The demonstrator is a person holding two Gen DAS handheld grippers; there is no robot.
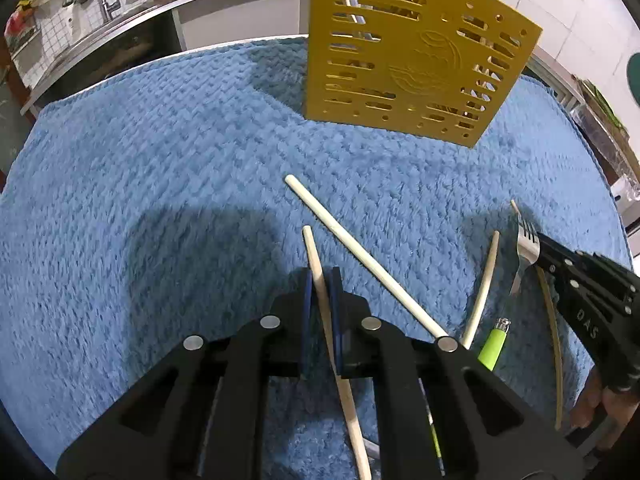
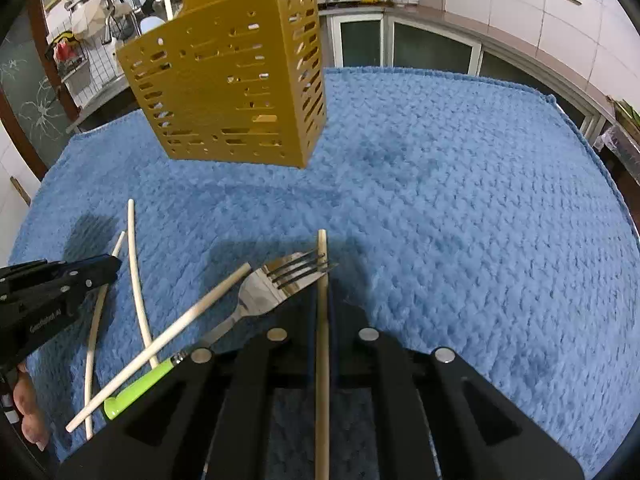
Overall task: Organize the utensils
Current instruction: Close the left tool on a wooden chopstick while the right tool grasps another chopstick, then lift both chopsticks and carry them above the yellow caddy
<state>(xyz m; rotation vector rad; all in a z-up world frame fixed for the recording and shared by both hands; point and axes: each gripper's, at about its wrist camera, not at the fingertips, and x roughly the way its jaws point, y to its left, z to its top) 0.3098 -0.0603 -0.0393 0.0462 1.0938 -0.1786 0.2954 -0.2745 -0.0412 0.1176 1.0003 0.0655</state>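
Observation:
A yellow slotted utensil holder [image 1: 404, 60] stands on the blue towel [image 1: 160, 152], also in the right wrist view [image 2: 232, 80], with pale sticks poking from its top. My left gripper [image 1: 321, 280] is shut on a pale chopstick [image 1: 316, 260] low over the towel. My right gripper [image 2: 322, 284] is shut on another chopstick [image 2: 322, 320], next to the tines of a fork [image 2: 260, 296] with a green handle [image 2: 136, 390]. More loose chopsticks [image 2: 160, 344] lie on the towel between the grippers. The right gripper also shows in the left wrist view [image 1: 536, 240].
The towel [image 2: 460, 200] covers the table. A kitchen counter with a sink and faucet [image 1: 104, 4] runs behind at left, cabinets [image 2: 420, 48] behind at right. A person's fingers [image 2: 28, 424] hold the left gripper's handle.

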